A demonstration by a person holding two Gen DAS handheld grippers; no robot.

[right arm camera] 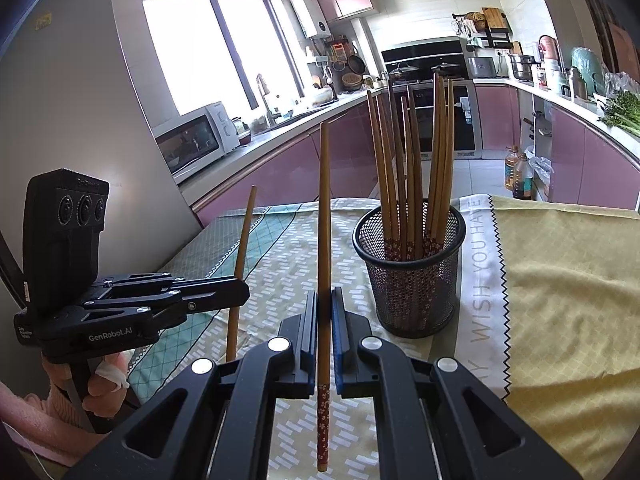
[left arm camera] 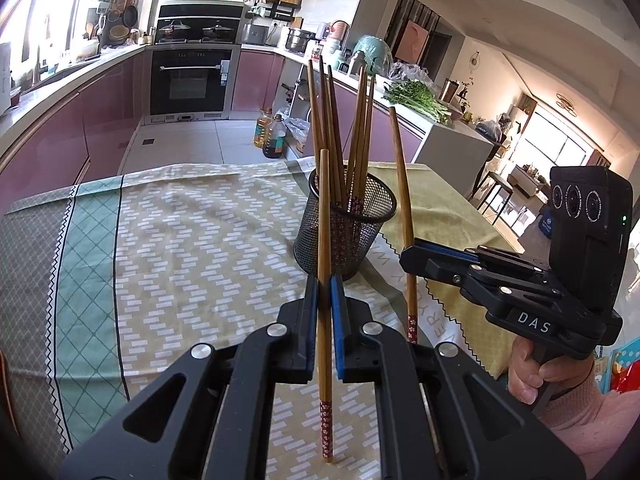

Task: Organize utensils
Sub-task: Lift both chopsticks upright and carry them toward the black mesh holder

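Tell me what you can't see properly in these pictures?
- Left wrist view: the bottom tip of the chopstick clamped in the left gripper lies near the picture's bottom edge; touching the tablecloth or not is unclear.
- Left wrist view: the right gripper covers part of its chopstick.
- Right wrist view: the mesh cup veils the lower ends of the chopsticks inside; an exact count is impossible.

Beyond my table's patterned tablecloth (left arm camera: 168,220) runs a kitchen of mauve cabinets (left arm camera: 60,136) under pale countertops. I face a black built-in oven (left arm camera: 191,80) across a light tiled floor (left arm camera: 188,140). A white microwave (right arm camera: 196,140) sits beneath a bright window (right arm camera: 216,48); daylight floods in.
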